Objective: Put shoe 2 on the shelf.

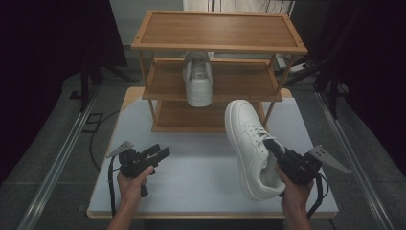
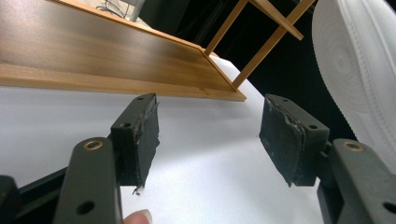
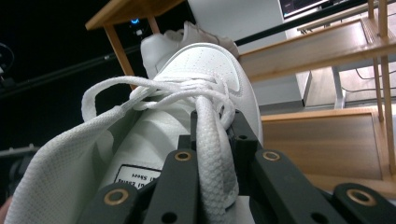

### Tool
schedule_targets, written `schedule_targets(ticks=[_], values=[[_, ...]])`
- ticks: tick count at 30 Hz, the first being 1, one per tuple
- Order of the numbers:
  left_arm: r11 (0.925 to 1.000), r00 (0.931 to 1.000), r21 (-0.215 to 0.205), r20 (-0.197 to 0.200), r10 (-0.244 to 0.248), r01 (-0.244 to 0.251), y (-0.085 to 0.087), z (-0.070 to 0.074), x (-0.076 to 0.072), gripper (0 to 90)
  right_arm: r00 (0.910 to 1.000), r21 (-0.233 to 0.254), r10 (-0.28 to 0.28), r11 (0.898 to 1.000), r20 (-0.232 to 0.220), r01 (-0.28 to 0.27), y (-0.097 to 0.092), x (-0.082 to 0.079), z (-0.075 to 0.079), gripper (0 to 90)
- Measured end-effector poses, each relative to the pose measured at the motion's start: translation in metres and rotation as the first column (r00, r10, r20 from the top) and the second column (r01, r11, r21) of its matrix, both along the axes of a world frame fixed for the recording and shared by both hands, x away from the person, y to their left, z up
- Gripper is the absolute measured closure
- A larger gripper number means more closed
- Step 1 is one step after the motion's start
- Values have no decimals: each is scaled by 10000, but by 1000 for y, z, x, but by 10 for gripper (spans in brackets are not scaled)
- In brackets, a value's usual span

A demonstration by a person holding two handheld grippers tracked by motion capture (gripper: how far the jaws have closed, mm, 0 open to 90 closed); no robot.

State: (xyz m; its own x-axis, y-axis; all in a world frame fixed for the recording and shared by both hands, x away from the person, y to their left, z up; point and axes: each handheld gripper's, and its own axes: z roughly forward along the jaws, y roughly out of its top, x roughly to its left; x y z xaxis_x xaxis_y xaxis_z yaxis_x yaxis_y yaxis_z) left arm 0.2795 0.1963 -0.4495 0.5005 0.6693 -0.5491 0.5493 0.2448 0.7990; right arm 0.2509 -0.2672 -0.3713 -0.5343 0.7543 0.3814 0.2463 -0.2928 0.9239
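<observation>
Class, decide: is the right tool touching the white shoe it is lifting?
Touching. In the right gripper view, the right tool has its jaws closed on the tongue of the white shoe; the high view shows the shoe hanging from it.

Right hand-held gripper (image 1: 272, 148) clamps white shoe (image 1: 249, 143) above table (image 1: 191, 172); second shoe (image 1: 198, 79) on rack (image 1: 220, 33).

Left open: the near bench (image 1: 191, 182) between the left claw (image 1: 160, 154) and the held sneaker (image 1: 249, 143). Blocked farther on by the wooden rack (image 1: 218, 45), its middle shelf partly taken by a second sneaker (image 1: 197, 79), toe overhanging the front edge. Free beside that shoe on either side; top shelf bare.
</observation>
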Motion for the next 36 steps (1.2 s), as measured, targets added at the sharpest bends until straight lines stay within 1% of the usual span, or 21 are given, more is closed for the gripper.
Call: schedule_targets(ticks=[4,5,7,8,9,13,15,17,21,22,23,26,27,31,36], values=[[10000,10000,8,-40,-13,13,0,-2,1,371,9999,95,-63,9999,133,62,4,4,10,839],[10000,10000,8,-40,-13,13,0,-2,1,371,9999,95,-63,9999,133,62,4,4,10,839],[10000,10000,6,-58,-28,28,-1,-3,1,371,9997,230,-94,9997,227,89,7,7,18,839],[10000,10000,6,-58,-28,28,-1,-3,1,371,9997,230,-94,9997,227,89,7,7,18,839],[10000,10000,-5,-54,-38,38,-1,-3,1,371,9995,302,-151,9994,262,143,9,12,25,839],[10000,10000,-45,-30,-68,68,-3,-2,0,372,9992,227,-260,9994,292,254,15,24,38,839],[9999,9999,-7,-41,-109,109,-3,-2,1,371,9990,288,-353,9990,269,346,19,30,44,839],[9999,10000,-56,-12,-99,99,-3,-1,1,371,9990,264,-368,9990,261,361,22,37,49,839],[9999,9999,-26,-38,-151,151,-3,-2,1,371,9986,230,-453,9987,276,447,30,53,59,839],[9999,9999,-26,-38,-151,151,-3,-2,1,371,9986,230,-453,9987,276,447,30,53,59,839],[9999,9999,14,-33,-152,152,-2,-2,0,372,9982,201,-564,9982,225,560,33,60,63,839],[9998,9999,-13,-10,-173,173,-2,-1,0,371,9976,250,-696,9973,2,696,36,68,68,839],[9998,9998,-5,2,-186,186,-2,-1,-1,371,9969,333,-786,9963,-25,786,38,72,68,839],[9998,9998,-16,-7,-210,210,-2,-1,-1,371,9948,33,-998,9950,-185,999,44,86,72,838],[9997,9998,-74,16,-214,214,-2,0,-1,371,9910,-60,-1270,9919,-418,1268,52,106,74,838]])
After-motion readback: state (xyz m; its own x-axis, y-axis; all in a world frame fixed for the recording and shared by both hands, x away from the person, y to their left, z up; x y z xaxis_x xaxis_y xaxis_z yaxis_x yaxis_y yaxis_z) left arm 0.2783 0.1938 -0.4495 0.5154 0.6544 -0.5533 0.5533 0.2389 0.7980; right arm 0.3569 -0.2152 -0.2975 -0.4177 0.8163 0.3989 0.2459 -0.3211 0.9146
